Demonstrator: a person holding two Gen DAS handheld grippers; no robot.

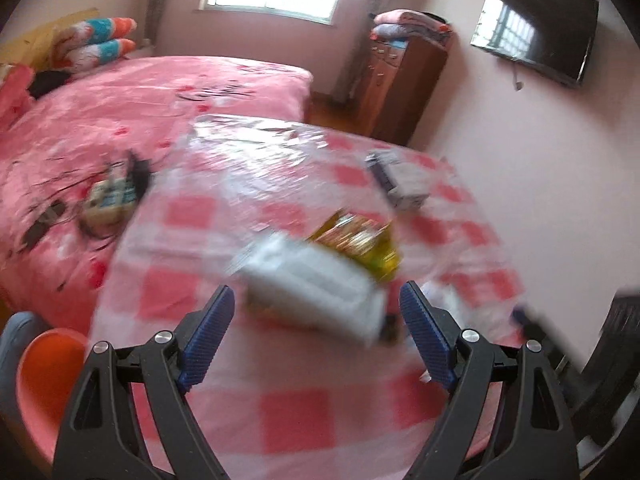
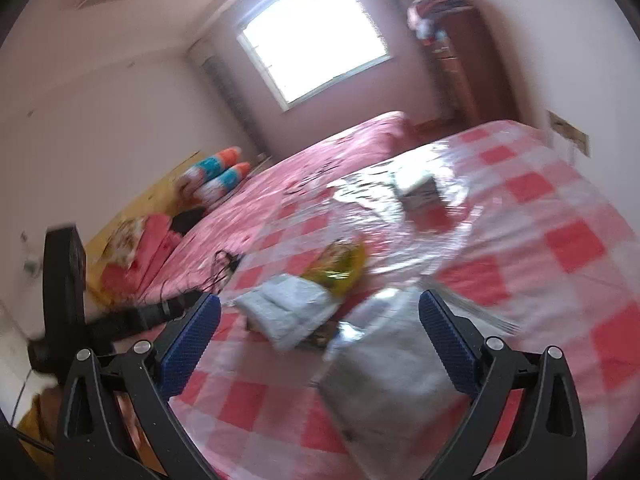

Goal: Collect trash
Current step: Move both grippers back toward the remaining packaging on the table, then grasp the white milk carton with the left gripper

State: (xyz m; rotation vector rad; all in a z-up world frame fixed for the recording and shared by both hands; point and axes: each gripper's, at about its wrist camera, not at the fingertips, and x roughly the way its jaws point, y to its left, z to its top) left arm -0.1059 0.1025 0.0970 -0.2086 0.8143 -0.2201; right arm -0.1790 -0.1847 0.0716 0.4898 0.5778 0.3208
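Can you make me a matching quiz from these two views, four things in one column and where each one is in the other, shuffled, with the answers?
Things:
1. white box
2. yellow wrapper
3. TV
4. folded blankets

Places:
A. on the wall
B. on top of the wooden cabinet
C. on the checked tablecloth, just ahead of the left gripper
D. right behind the white box

Pairs: 1-C, 2-D, 3-A, 4-B
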